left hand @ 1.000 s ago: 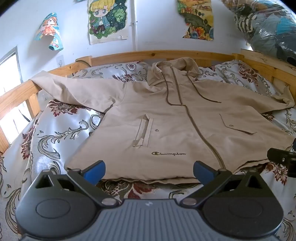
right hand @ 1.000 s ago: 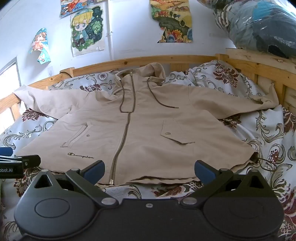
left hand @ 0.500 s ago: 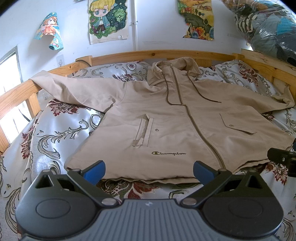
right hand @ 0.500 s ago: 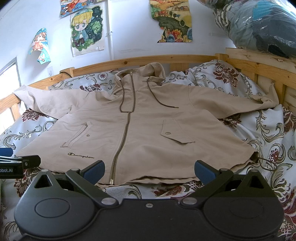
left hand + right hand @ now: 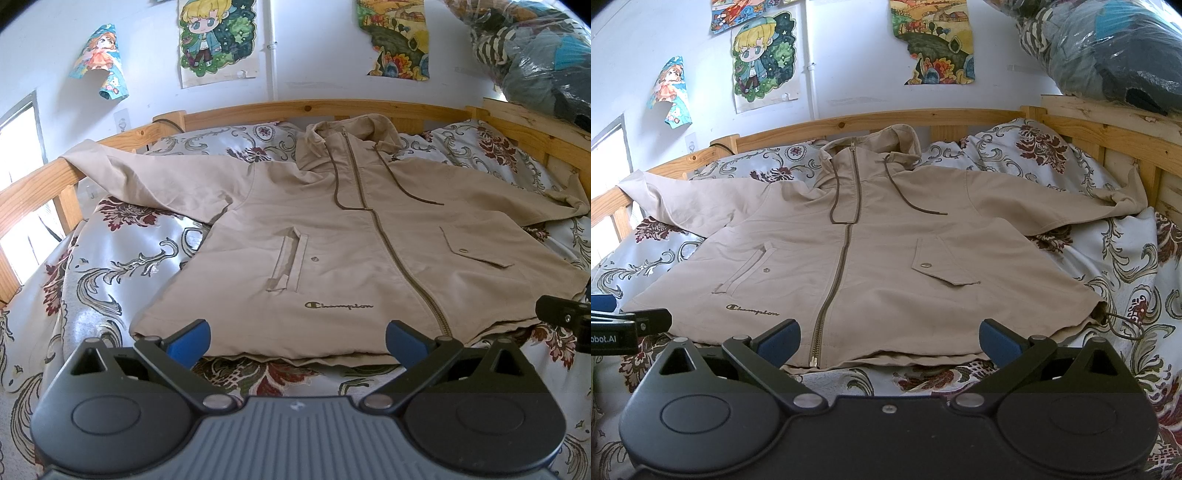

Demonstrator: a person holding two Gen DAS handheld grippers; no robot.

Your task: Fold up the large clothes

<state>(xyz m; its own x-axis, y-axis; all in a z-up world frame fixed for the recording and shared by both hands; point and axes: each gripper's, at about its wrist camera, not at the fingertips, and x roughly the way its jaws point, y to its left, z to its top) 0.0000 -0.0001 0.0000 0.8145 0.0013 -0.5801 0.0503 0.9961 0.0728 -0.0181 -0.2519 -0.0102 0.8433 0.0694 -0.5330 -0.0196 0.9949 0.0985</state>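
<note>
Both tongs, left (image 5: 297, 338) and right (image 5: 889, 338), agape over flat, zipped beige jacket (image 5: 857, 254).

The left gripper (image 5: 297, 338) sat low in the frame's centre, blue-tipped fingers (image 5: 188, 341) spread wide, gripping nothing. The right gripper (image 5: 888, 338) mirrored it at lower centre, fingers (image 5: 997, 341) equally splayed and bare.

Bright daylight enters from the window (image 5: 18, 177) at far left, blown out to white glare; shadows stay soft; fisheye bends the bed rail (image 5: 923, 118); focus is sharp throughout.
</note>
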